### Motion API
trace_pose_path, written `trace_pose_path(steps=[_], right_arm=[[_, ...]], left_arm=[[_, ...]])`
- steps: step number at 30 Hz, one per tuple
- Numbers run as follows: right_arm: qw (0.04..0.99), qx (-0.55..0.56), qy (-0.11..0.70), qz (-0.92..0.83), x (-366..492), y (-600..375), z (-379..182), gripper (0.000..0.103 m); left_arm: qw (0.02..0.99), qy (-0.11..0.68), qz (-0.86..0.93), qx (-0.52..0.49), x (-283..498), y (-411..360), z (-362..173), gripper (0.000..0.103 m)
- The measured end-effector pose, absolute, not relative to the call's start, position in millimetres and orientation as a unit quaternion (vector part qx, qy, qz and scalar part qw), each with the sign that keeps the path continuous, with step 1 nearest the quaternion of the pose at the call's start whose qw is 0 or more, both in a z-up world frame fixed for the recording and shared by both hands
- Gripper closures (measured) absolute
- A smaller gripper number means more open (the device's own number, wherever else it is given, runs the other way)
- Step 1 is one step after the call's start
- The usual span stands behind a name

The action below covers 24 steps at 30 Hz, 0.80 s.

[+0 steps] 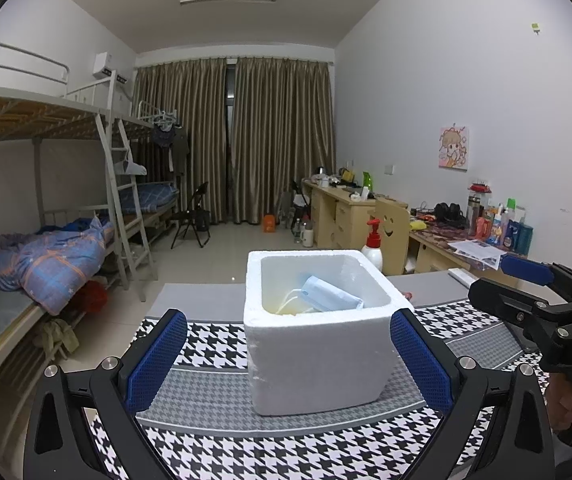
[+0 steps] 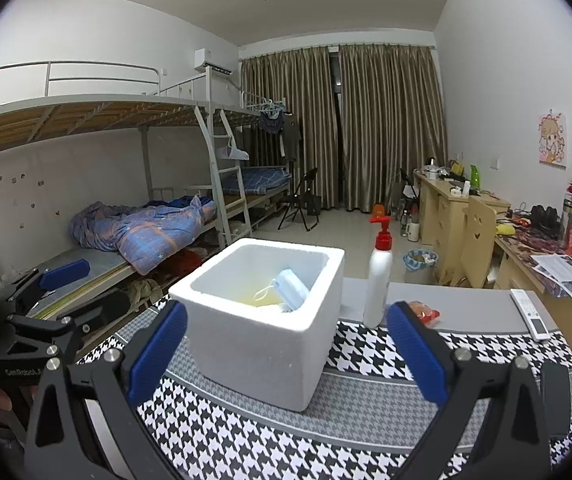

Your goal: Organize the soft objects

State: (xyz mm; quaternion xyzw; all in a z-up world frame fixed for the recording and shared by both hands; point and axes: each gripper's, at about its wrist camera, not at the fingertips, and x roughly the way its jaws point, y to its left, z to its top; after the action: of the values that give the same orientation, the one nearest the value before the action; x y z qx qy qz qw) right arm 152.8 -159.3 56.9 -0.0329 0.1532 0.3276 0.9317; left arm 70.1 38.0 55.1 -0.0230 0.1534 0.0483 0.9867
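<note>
Left gripper (image 1: 288, 356): blue-padded fingers spread wide with nothing between them, hovering low over the cloth, the foam box framed in the gap but untouched.
Right gripper (image 2: 286, 356): fingers likewise wide apart and empty; the box sits ahead and slightly to its left.
Foam box (image 1: 318, 356): white, open-topped, standing upright on the houndstooth tablecloth (image 1: 206, 396).
Face mask (image 1: 332, 294): light blue, folded, lying inside the box against its far-right wall, white ear loops trailing over the yellowish floor of the box.
Beside the box: a white pump bottle (image 2: 378, 280) with a red head stands just to its right; a small red-orange packet (image 2: 426, 312) lies near the bottle's base; a white remote control (image 2: 532, 314) rests at the table's right edge.
Step in hand: by my reading, the mask is already stowed and both grippers are free — a pause between items, or the end of the sorting.
Next move: if the packet counts as soft, the right gripper is the nearer one; it would need to pass the bottle without tipping it — then pinch low and flat.
</note>
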Motion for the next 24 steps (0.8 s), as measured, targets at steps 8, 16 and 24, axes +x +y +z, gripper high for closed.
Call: trace_pose_path(steps=[8, 16, 24], right_arm=[[0.937, -0.033, 0.14, 0.319, 134.2, -169.6, 53.3, 0.001], [0.94, -0.032, 0.125, 0.317, 121.4, -178.7, 44.1, 0.001], [0.945, -0.033, 0.126, 0.299, 113.8, -189.9, 34.4, 0.001]], left_arm=[[0.989, 0.141, 0.042, -0.027, 52.5, 30.7, 53.8, 0.001], [0.991, 0.13, 0.033, -0.029, 40.4, 24.3, 46.8, 0.001], [0.991, 0.121, 0.036, -0.033, 31.1, 18.1, 36.4, 0.001]])
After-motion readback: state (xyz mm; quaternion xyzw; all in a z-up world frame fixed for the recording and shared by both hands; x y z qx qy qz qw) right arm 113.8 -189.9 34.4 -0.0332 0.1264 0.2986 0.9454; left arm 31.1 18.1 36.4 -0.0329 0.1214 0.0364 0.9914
